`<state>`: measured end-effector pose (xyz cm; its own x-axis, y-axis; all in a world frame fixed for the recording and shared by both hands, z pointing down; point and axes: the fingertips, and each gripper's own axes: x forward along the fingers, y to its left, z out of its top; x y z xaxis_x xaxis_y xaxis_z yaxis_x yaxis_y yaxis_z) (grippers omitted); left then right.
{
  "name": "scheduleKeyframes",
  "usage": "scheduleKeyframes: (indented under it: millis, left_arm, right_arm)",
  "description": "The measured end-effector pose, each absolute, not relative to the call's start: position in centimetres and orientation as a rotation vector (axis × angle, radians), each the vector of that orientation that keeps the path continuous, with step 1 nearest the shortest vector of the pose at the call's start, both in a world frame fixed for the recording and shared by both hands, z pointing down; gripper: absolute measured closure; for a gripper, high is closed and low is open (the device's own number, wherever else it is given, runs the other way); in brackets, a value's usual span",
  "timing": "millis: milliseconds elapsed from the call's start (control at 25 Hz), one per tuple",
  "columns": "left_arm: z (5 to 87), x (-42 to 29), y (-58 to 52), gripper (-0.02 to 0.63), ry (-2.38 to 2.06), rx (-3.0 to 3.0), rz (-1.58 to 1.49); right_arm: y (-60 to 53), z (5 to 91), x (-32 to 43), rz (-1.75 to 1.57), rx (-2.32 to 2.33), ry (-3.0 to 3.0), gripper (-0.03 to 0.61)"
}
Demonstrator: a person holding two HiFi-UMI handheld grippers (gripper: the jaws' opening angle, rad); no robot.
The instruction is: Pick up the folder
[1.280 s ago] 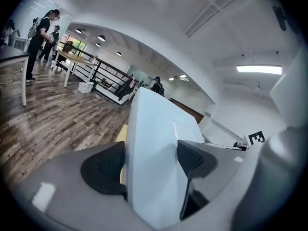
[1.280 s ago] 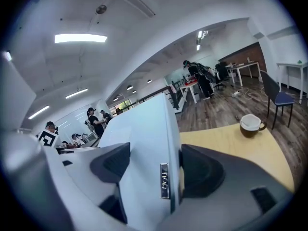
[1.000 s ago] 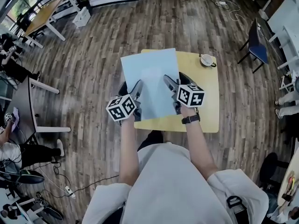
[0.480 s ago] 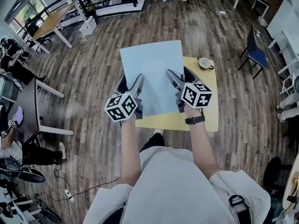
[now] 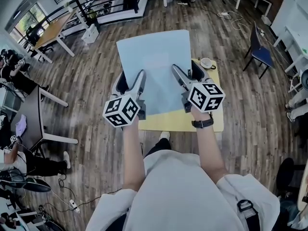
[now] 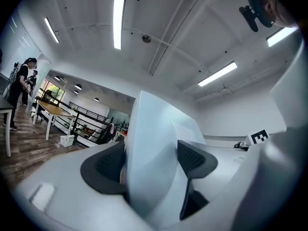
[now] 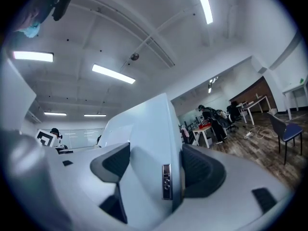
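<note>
My left tongs [image 5: 130, 84] are shut tight on the left edge of the blue folder [image 5: 154, 57]. My right tongs [image 5: 187, 76] are shut tight on its right edge. The folder is up off the yellow table [image 5: 211, 121].

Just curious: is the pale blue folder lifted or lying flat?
Lifted: left gripper and right gripper clamp the pale blue folder above the yellow table.

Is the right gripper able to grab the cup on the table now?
Probably not: the right gripper is shut on the folder, so it is occupied, though nothing covers the cup.
</note>
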<state>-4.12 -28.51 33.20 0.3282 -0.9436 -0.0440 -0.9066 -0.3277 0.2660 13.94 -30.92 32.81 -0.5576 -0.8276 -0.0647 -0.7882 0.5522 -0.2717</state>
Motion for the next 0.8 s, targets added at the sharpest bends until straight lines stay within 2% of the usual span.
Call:
scheduleKeyframes:
  millis: [800]
  left_arm:
    - [29.6,-3.1,-26.6,0.267,-1.675,2.479,-0.348]
  right_arm:
    - [-28.1,28.8,15.0,-0.175,-1.407,2.559,0.268]
